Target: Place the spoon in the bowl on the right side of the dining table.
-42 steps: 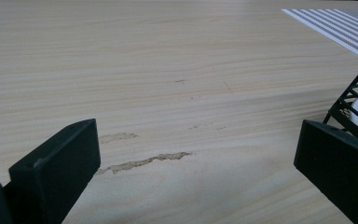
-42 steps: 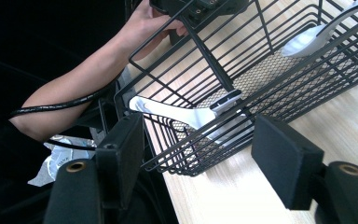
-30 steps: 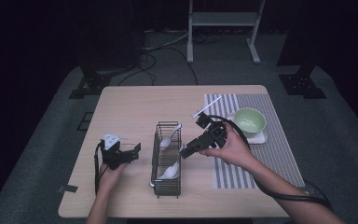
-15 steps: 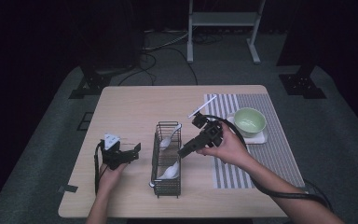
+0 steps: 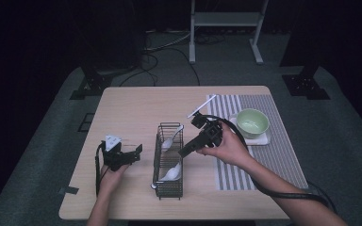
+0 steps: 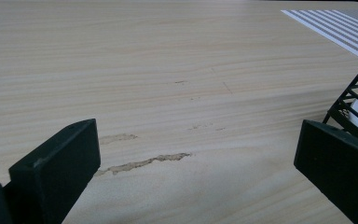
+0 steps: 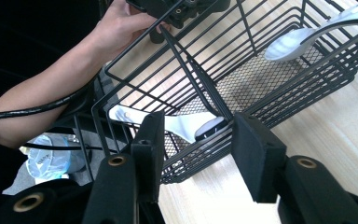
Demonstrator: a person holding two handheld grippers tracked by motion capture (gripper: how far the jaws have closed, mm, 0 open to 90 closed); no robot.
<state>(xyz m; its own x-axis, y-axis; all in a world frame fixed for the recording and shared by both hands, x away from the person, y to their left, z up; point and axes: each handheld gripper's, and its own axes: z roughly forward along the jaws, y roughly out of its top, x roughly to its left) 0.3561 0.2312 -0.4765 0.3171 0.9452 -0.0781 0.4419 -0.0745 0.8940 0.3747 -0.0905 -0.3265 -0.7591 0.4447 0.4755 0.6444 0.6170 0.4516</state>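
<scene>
Where the pale wooden tabletop (image 5: 136,113) begins at its left side, the left gripper (image 5: 131,154) rests low in a person's left hand (image 5: 111,172), just left of a black wire basket (image 5: 168,160). Its jaws stand wide apart with nothing between them; in the left gripper view they frame bare, scuffed wood, and a corner of the basket (image 6: 354,100) shows at the right edge.

That basket, long and narrow, stands near the middle of the tabletop. Two white spoons lie inside it: one spoon (image 5: 172,140) toward its far end, leaning on the rim, and a second spoon (image 5: 171,173) toward its near end.

Just right of the basket, the right gripper (image 5: 185,151) is held in the right hand (image 5: 228,148), angled down toward the basket's right wall. In the right gripper view its jaws are parted on either side of the wire wall, with the second spoon (image 7: 186,125) lying just beyond the wires; the jaws grip nothing. A white tag (image 5: 195,109) sticks up from the back of this gripper, beyond the basket's far right corner.

Farther right of the basket lies a grey-and-white striped mat (image 5: 273,155). On it, a pale green bowl (image 5: 252,122) sits on a white square coaster (image 5: 254,139).
</scene>
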